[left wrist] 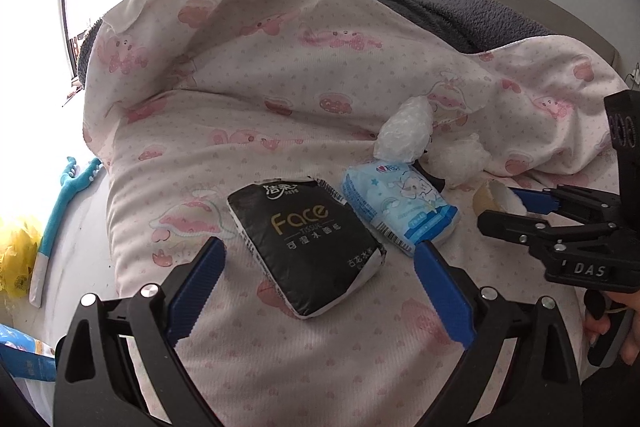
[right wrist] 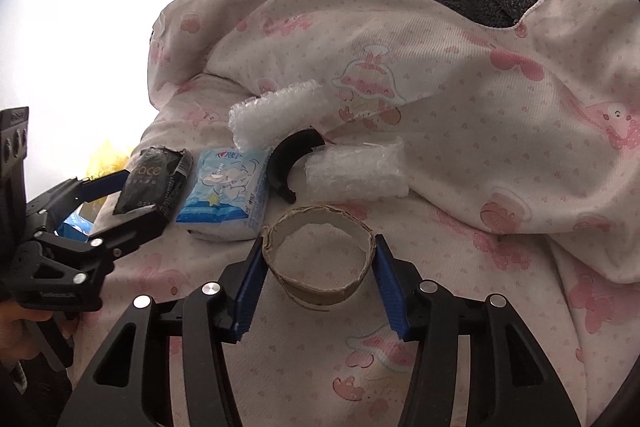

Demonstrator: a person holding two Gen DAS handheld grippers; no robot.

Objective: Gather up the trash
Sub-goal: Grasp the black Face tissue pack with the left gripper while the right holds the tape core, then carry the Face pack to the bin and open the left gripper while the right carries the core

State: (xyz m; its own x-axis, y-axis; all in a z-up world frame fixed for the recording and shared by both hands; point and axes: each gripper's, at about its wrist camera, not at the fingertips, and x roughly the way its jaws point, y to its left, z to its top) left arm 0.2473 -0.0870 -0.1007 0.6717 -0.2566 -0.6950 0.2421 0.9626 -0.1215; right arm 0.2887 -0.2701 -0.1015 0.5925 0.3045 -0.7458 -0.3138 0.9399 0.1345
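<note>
Between the right gripper [right wrist: 318,281] fingers [right wrist: 250,289]: a cardboard roll ring [right wrist: 320,259], lying on the bed quilt [right wrist: 460,75], open end up. Both blue pads are at the ring wall, left pad touching and right pad at or just off it, so I read it as a light grip on the ring, not a firm clamp. The ring is thin and torn at the rim, so squeeze only until it ovals slightly, keep the pads low on the wall and level, then lift straight up; more force will likely fold it. The left gripper [left wrist: 320,287] has its fingers wide open and empty, the black Face tissue pack [left wrist: 308,247] between them at 12 o'clock, pads clear of it on both sides. Advice there: straddle the short sides and close on the soft pack's middle. From the ring outward: blue-and-white tissue pack [right wrist: 224,191] at 10 o'clock, black curved plastic piece [right wrist: 286,163] at 11, one bubble-wrap wad [right wrist: 356,169] at 12, a second bubble-wrap wad [right wrist: 276,109] beyond at 11. Count: cardboard ring 1, tissue packs 2, bubble-wrap wads 2, black plastic piece 1. No bin is identifiable in either view.
</note>
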